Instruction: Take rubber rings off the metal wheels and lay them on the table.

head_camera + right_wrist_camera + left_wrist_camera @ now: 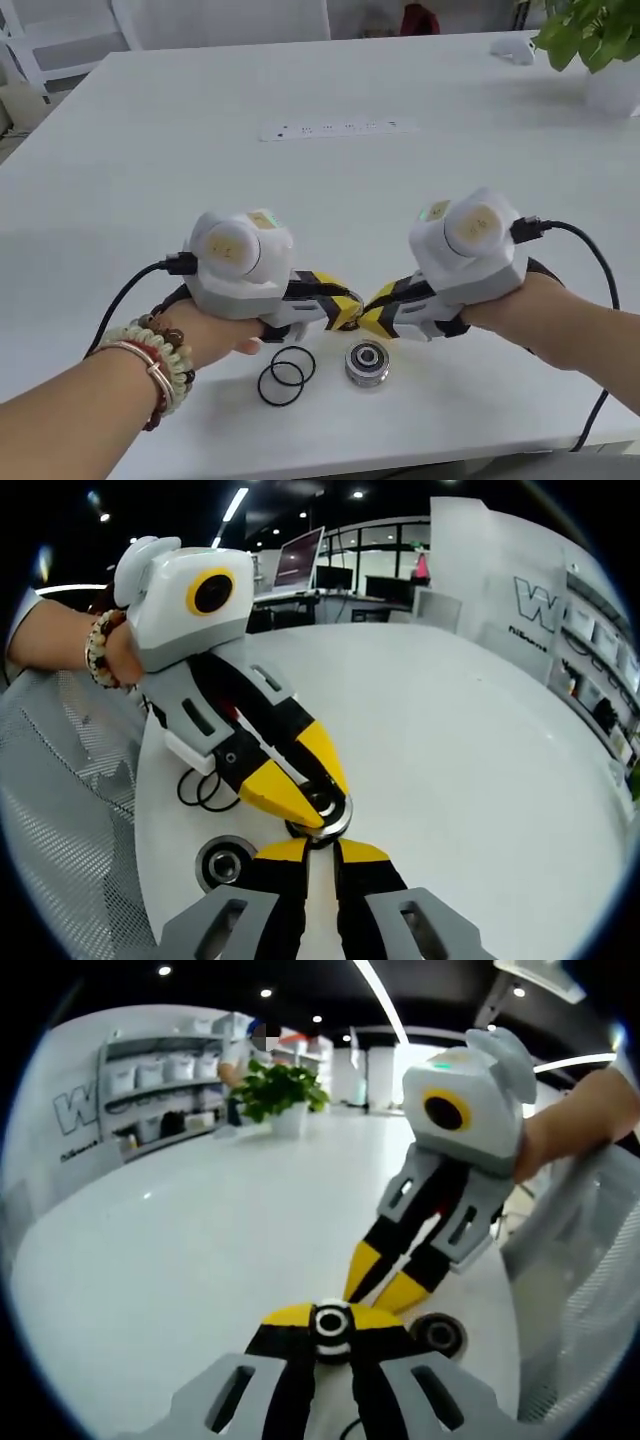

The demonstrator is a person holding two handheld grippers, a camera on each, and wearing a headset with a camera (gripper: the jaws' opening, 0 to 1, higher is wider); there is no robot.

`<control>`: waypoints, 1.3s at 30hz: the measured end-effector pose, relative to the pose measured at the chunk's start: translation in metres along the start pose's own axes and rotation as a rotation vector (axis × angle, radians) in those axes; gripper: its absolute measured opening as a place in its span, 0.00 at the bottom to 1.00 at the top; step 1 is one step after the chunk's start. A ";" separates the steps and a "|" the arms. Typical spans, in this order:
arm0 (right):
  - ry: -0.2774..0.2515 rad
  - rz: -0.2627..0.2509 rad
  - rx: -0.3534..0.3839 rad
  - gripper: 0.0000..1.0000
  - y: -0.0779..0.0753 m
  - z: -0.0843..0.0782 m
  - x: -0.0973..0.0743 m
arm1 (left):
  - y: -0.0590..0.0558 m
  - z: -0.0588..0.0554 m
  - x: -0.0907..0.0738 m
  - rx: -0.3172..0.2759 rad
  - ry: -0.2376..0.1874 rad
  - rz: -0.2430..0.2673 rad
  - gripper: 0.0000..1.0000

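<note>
While the left gripper clamps a metal wheel, the right gripper rests its nearly closed jaws against that wheel's rim. Whether they grip anything cannot be determined. Two rubber rings and a second wheel lie on the table.

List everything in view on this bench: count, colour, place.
Table: one, white.
Metal wheels: two, silver; one loose by the near edge, one in the left gripper.
Rubber rings: two, black, overlapping, beside the loose wheel.
Socket strip: one, white, mid-table.
Plant: one, green, far right corner.
Bracelets: several, beaded, left wrist.
Grippers: two, white with yellow-black jaws; left gripper shut on a wheel, right gripper tip to tip with it.
</note>
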State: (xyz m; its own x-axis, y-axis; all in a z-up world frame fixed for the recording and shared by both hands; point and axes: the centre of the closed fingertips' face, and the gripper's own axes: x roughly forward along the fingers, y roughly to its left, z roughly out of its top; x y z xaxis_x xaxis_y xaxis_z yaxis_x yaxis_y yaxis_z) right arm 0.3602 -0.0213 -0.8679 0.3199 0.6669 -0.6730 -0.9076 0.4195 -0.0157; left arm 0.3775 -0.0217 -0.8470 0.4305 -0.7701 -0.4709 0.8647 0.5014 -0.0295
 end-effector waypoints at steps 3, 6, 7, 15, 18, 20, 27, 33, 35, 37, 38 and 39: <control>0.007 -0.023 -0.016 0.00 -0.004 0.000 0.000 | 0.000 0.000 0.000 -0.002 -0.002 -0.001 0.13; 0.011 -0.020 0.008 0.00 -0.004 -0.001 0.000 | -0.001 0.000 0.000 -0.001 0.000 -0.004 0.13; 0.012 -0.022 0.013 0.00 -0.005 -0.001 0.000 | -0.001 0.000 0.000 0.000 0.000 -0.005 0.13; 0.005 -0.047 0.118 0.00 -0.013 -0.003 -0.006 | -0.005 0.001 0.000 0.036 0.017 -0.009 0.14; 0.005 -0.052 0.149 0.00 -0.014 -0.004 -0.007 | -0.007 0.001 0.000 0.055 0.027 -0.009 0.15; 0.005 -0.056 0.184 0.00 -0.015 -0.004 -0.008 | -0.008 0.000 0.001 0.070 0.038 -0.009 0.15; -0.027 -0.057 0.310 0.00 -0.017 -0.003 -0.012 | -0.010 -0.002 0.000 0.079 0.055 -0.012 0.15; -0.048 -0.052 0.374 0.00 -0.014 -0.001 -0.014 | -0.011 -0.002 -0.001 0.082 0.060 -0.014 0.15; -0.063 -0.053 0.402 0.00 -0.015 0.001 -0.015 | -0.011 -0.002 -0.001 0.083 0.063 -0.016 0.15; -0.077 -0.051 0.429 0.00 -0.017 0.002 -0.016 | -0.012 -0.003 -0.001 0.090 0.068 -0.020 0.14; -0.082 -0.046 0.445 0.00 -0.017 0.002 -0.016 | -0.012 -0.003 -0.001 0.097 0.072 -0.018 0.14; -0.085 -0.044 0.451 0.00 -0.017 0.002 -0.016 | -0.012 -0.003 -0.001 0.099 0.073 -0.018 0.14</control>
State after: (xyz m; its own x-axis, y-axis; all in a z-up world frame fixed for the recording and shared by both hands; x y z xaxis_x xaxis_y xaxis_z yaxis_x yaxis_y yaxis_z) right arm 0.3706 -0.0382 -0.8555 0.3938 0.6823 -0.6159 -0.6896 0.6623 0.2928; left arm 0.3656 -0.0260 -0.8484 0.3980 -0.7456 -0.5345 0.8949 0.4438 0.0472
